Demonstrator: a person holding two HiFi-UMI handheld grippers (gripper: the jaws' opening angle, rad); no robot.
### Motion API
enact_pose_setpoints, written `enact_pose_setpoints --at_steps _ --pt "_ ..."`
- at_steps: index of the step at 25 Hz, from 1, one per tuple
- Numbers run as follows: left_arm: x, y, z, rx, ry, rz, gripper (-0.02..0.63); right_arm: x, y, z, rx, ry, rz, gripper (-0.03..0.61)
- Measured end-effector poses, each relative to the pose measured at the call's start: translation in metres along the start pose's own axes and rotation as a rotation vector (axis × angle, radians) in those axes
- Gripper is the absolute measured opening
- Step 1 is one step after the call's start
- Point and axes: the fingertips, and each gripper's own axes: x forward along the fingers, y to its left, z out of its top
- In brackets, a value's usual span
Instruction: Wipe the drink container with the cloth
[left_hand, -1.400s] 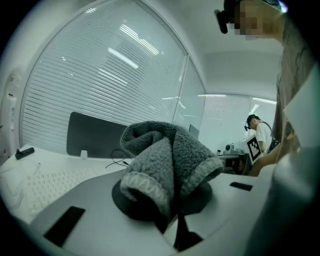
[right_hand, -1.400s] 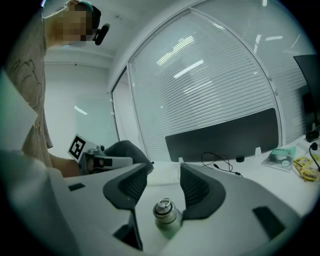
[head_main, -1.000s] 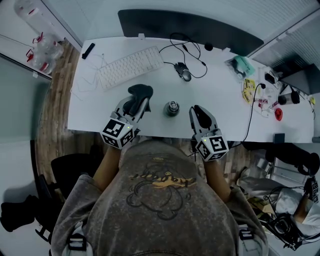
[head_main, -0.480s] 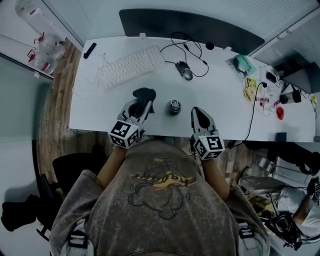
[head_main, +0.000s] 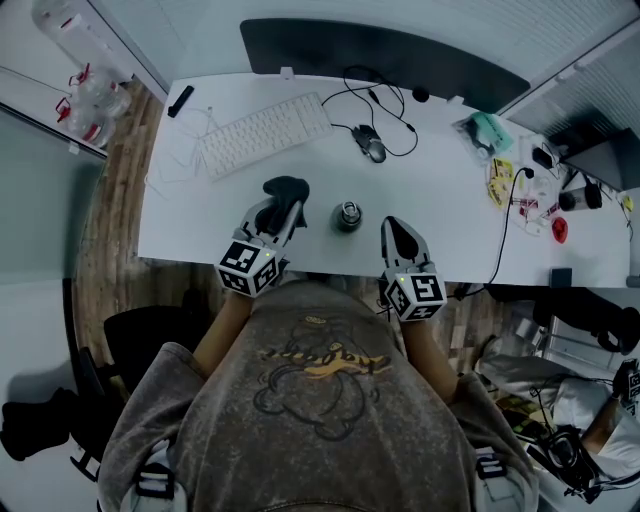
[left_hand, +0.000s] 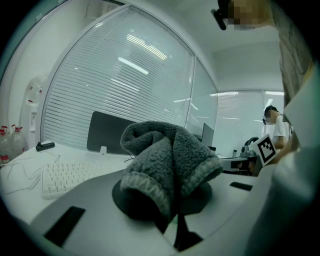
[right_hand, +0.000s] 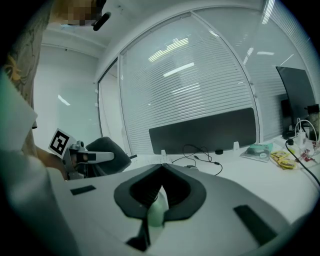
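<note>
A small round metal drink container (head_main: 347, 215) stands near the front edge of the white desk (head_main: 460, 230), between the two grippers. My left gripper (head_main: 283, 207) is to its left, shut on a bunched dark grey cloth (head_main: 285, 189). In the left gripper view the cloth (left_hand: 165, 155) bulges up out of the shut left gripper (left_hand: 167, 210) and hides the container. My right gripper (head_main: 391, 224) sits just right of the container, shut with nothing in it. The right gripper view shows the right gripper (right_hand: 162, 167) with its tips together, and the cloth (right_hand: 102, 148) off to the left.
A white keyboard (head_main: 262, 132) and a mouse (head_main: 371, 148) with looping cables lie behind the container. A dark panel (head_main: 380, 55) runs along the desk's back edge. Small clutter (head_main: 520, 180) crowds the right end. My torso is against the front edge.
The right gripper's jaws, slightly apart a second ago, have come together with nothing between them. The left gripper with the cloth has sunk a little towards the desk.
</note>
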Motion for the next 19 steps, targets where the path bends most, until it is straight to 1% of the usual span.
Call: enact_pose_setpoints --at_steps 5,19 --pt "-0.0015 0.0026 -0.0005 -0.007 0.006 0.01 0.06 0.0026 0.0022 -0.0006 0.001 0.006 0.005 0.005" --pt "-0.0013 0.0025 -0.0052 0.008 0.031 0.018 0.06 0.0059 0.0006 -0.0038 0.0 0.021 0.015 0.005"
